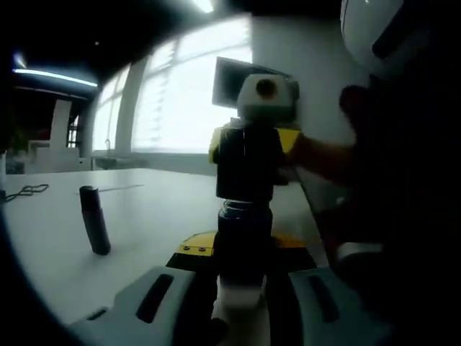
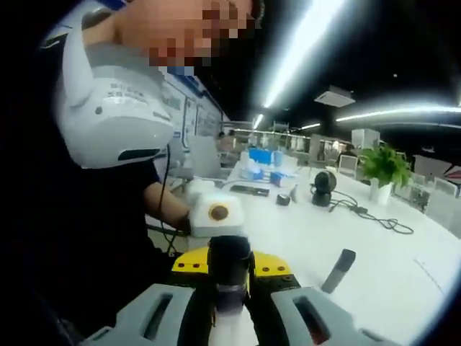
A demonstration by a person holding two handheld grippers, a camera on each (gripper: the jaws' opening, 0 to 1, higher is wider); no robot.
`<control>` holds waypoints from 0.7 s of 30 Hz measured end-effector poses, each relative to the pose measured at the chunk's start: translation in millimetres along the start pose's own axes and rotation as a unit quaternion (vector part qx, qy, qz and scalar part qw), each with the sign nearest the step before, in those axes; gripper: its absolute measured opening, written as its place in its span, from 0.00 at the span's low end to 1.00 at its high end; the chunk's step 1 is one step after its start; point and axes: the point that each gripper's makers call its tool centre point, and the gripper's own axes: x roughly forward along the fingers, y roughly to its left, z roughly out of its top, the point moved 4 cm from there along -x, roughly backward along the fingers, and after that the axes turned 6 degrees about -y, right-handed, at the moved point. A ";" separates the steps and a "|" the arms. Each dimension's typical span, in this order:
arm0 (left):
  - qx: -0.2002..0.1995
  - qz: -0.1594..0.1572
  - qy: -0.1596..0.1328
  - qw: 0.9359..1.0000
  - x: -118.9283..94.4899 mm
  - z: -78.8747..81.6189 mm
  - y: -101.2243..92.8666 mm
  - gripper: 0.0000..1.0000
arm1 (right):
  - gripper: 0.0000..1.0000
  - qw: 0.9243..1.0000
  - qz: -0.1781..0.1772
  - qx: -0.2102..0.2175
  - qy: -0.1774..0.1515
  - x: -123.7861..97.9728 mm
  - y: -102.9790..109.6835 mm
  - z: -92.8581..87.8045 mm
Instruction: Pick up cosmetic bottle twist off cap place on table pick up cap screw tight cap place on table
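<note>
White table point(image 2: 374, 267) in a ceiling-lit office, plant point(image 2: 385, 167) beyond

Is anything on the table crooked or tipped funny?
Yes. A dark slim tube stands alone on the white table, leaning to one side rather than upright. Nothing looks spilled or broken. The cosmetic bottle is held up between the two grippers.

An office: long white desks point(image 2: 403, 267), ceiling strip lights point(image 2: 302, 43), potted plant point(image 2: 383, 167).
</note>
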 end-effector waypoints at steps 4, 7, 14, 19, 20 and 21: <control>0.004 0.016 0.000 1.000 -0.4 0.0 3.9 0.14 | 0.12 0.999 -0.047 -0.005 0.003 -2.6 -2.8 0.0; 0.005 0.026 0.000 1.000 -0.9 0.0 6.3 0.14 | 0.12 0.997 -0.074 -0.007 0.004 -3.4 -4.5 -0.1; 0.011 0.065 0.002 0.998 -2.4 0.0 16.0 0.14 | 0.12 0.983 -0.180 0.018 -0.004 -2.1 -9.8 -2.3; 0.017 0.090 0.003 0.996 -3.0 -0.2 21.2 0.14 | 0.12 0.964 -0.262 0.048 -0.001 0.3 -10.3 -3.7; 0.018 0.097 0.003 0.995 -3.5 -0.2 22.9 0.14 | 0.12 0.958 -0.280 0.053 -0.001 0.5 -10.8 -3.9; 0.019 0.103 0.003 0.994 -3.8 -0.1 24.4 0.14 | 0.12 0.952 -0.300 0.066 -0.003 1.3 -10.9 -4.3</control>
